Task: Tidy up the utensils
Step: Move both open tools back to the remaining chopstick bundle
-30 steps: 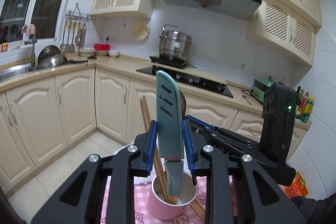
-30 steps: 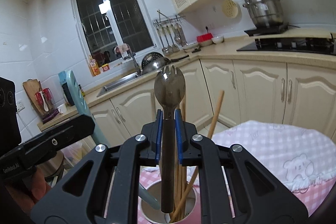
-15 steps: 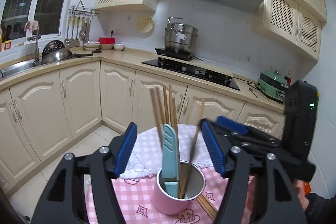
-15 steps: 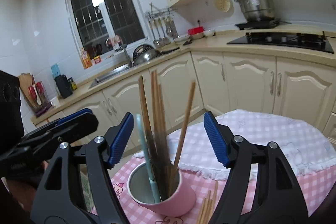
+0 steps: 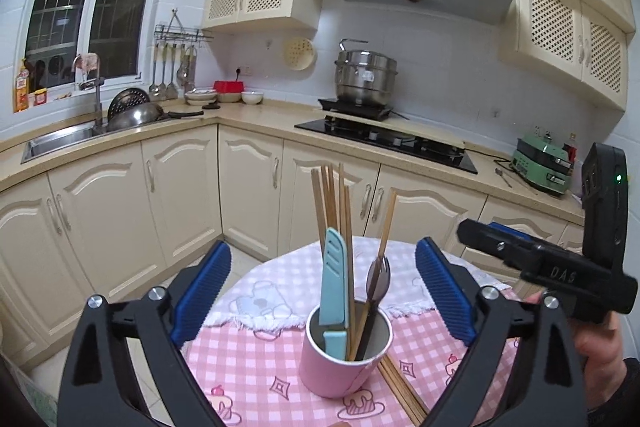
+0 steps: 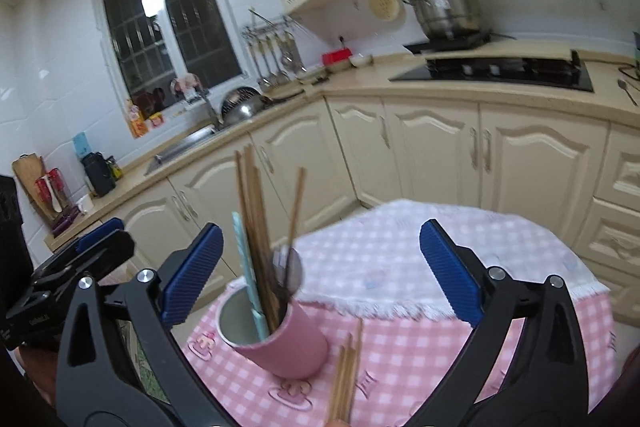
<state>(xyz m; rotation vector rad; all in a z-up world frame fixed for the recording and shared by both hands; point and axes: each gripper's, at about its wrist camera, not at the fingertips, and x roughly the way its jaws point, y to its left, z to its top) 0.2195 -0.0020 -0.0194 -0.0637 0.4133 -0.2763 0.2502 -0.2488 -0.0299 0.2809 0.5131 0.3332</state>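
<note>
A pink cup (image 5: 340, 363) stands on the pink checked tablecloth (image 5: 240, 367). It holds a teal knife (image 5: 334, 279), a dark spork (image 5: 378, 277) and several wooden chopsticks (image 5: 332, 199). My left gripper (image 5: 322, 253) hangs just short of the cup. Its jaws are opening wide and its pads touch nothing. From the other side my right gripper (image 6: 320, 231) faces the same cup (image 6: 288, 343); its jaws are also opening, with nothing pressed between them. A few loose chopsticks (image 6: 348, 375) lie on the cloth beside the cup.
A white fringed cloth (image 6: 400, 259) covers the far half of the round table. Cream cabinets (image 5: 180, 187), a sink (image 5: 60, 141) and a stove (image 5: 388, 139) with a steel pot (image 5: 366, 77) ring the room. A person's hand (image 5: 600, 359) holds the right gripper.
Both grippers went from shut to wide open. The teal knife and the spork dropped out of them into the cup. Both grippers drew back from the cup.
</note>
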